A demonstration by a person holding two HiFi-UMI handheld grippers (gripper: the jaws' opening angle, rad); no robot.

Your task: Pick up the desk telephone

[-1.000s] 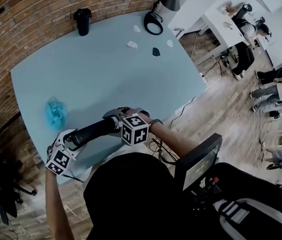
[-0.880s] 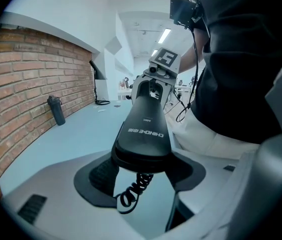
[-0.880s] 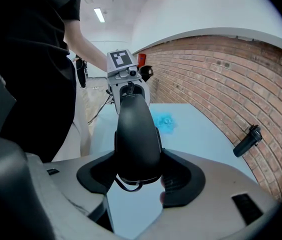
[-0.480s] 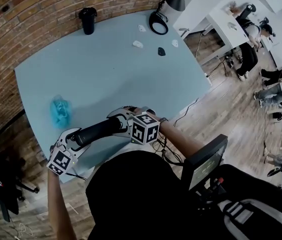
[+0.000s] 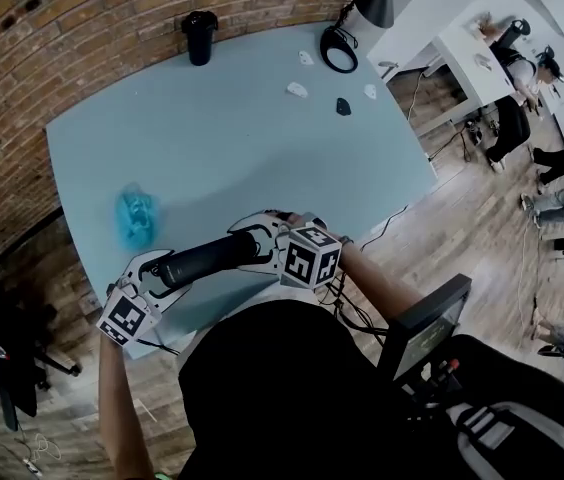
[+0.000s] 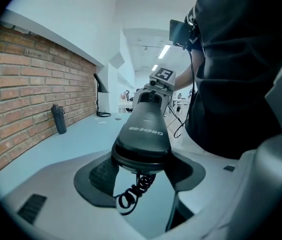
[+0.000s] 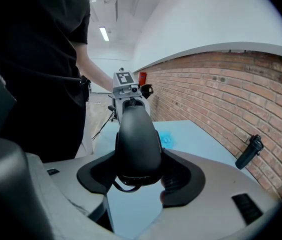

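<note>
The black telephone handset (image 5: 202, 259) is held crosswise above the near edge of the pale blue surface (image 5: 242, 148), just in front of the person's dark torso. The left tool (image 5: 152, 271) is clenched on one end and the right tool (image 5: 262, 245) on the other, each pair of jaws pressed against a rounded end, and a coiled cord (image 6: 133, 196) dangles from the end in the left tool. Farther out on the surface lies a crumpled blue thing (image 5: 137, 216), well apart from the handset, and a black bottle (image 5: 199, 36) stands upright by the brick wall (image 5: 82, 38)
</note>
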